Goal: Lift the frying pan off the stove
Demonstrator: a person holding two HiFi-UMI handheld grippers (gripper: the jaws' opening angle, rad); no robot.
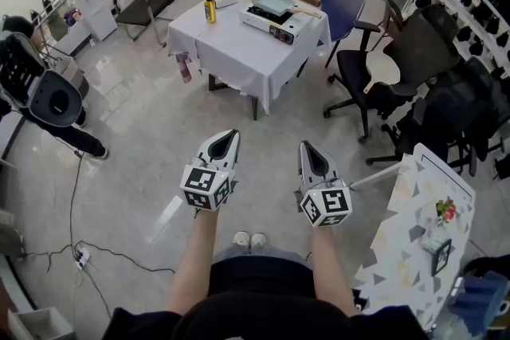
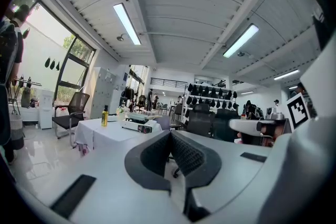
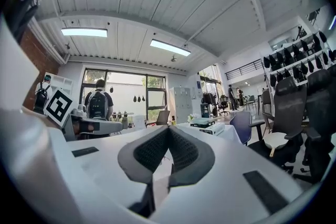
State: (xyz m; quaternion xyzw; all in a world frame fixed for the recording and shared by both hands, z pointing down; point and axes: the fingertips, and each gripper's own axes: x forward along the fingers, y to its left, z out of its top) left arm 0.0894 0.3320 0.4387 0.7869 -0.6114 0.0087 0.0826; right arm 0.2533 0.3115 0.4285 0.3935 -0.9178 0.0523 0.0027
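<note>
Head view: left gripper [image 1: 229,139] and right gripper [image 1: 308,149] are held mid-air with jaws pressed together on nothing, likely pre-approach, since the white portable stove [image 1: 275,14] is set well apart on a white-clothed table [image 1: 231,52]; no frying pan can be made out.

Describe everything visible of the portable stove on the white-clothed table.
The portable stove is a low, pale, box-shaped unit with a dark control panel on one side and a flat, lighter top. It rests level on the white tablecloth, toward the table's right edge, apart from the yellow bottle.
</note>
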